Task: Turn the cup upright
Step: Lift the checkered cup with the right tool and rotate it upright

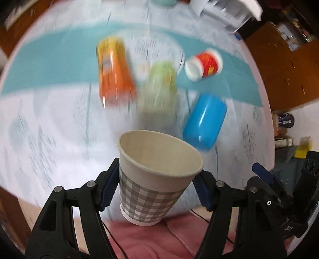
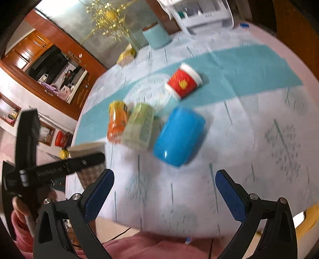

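My left gripper (image 1: 155, 187) is shut on a paper cup with a grey check pattern (image 1: 153, 179). It holds the cup above the table's near edge, mouth up and tilted a little away. The same cup (image 2: 87, 151) shows at the left of the right wrist view, partly hidden behind the left gripper's black body. My right gripper (image 2: 164, 183) is open and empty above the near part of the table. Ahead on the tablecloth lie a blue cup (image 1: 205, 121) (image 2: 178, 137), a green cup (image 1: 159, 93) (image 2: 139, 125), an orange cup (image 1: 114, 73) (image 2: 117, 121) and a red cup (image 1: 205, 63) (image 2: 184, 82), all on their sides.
The round table has a white patterned cloth (image 2: 259, 149) with a teal band (image 2: 249, 73). A teal canister (image 2: 156, 36) and a white appliance (image 2: 203, 16) stand at the far edge. Wooden cabinets (image 1: 283, 69) are beyond the table.
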{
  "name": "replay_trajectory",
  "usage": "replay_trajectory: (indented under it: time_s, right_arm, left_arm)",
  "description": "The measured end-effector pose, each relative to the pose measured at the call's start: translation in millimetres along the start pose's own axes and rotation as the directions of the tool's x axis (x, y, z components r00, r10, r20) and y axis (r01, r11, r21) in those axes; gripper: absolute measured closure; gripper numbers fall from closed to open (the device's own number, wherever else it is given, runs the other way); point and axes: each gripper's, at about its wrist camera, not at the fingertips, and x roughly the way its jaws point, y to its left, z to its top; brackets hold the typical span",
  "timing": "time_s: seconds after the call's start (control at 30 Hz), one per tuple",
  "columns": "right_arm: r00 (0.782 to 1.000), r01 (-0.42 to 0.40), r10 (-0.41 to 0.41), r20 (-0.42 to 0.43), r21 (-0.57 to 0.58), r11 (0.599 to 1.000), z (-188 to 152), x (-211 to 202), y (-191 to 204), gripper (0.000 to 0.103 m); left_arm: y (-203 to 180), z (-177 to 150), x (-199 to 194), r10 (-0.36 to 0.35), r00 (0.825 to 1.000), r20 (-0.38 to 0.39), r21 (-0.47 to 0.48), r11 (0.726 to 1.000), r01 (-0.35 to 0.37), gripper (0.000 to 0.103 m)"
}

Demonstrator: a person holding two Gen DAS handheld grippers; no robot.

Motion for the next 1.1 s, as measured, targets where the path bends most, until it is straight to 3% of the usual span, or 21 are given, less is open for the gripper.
replay_trajectory:
  time_s: [0.1, 0.27, 0.47, 0.63, 0.87, 1.1]
  right_arm:
    - [0.998, -0.02, 0.021, -0.061, 0.023, 1.0, -9, 6, -6, 0.0]
    - [0.993, -0.023, 0.026, -0.119, 0.03, 0.999, -13, 16, -9, 0.0]
    - [0.99, 0.014, -0.013, -0.138, 0.011, 1.0, -1, 19, -8, 0.0]
    - [0.987, 0.023, -0.023, -0.162, 0.0, 1.0, 7, 21, -13, 0.0]
    - [0.987, 0.014, -0.011, -0.161, 0.015, 1.0, 11, 20, -20, 0.0]
    - [0.986, -0.012, 0.016, -0.167, 0.027, 1.0, 7, 24, -16, 0.0]
  left_arm:
    - [4, -18, 17, -0.008, 0.999, -0.053, -0.052, 0.999, 0.005, 0.037]
    - [4, -34, 37, -0.001, 0.997, -0.077, -0.091, 0.996, -0.006, 0.037]
    - [8, -39, 54, -0.015, 0.992, -0.127, -0.173, 0.985, -0.007, 0.037]
    - [16, -34, 63, 0.015, 0.992, -0.127, -0.217, 0.975, -0.042, 0.037]
    - [23, -36, 66, -0.032, 0.988, -0.154, -0.273, 0.962, -0.012, 0.035]
    - [22, -31, 42, -0.008, 0.998, -0.063, -0.237, 0.972, -0.007, 0.032]
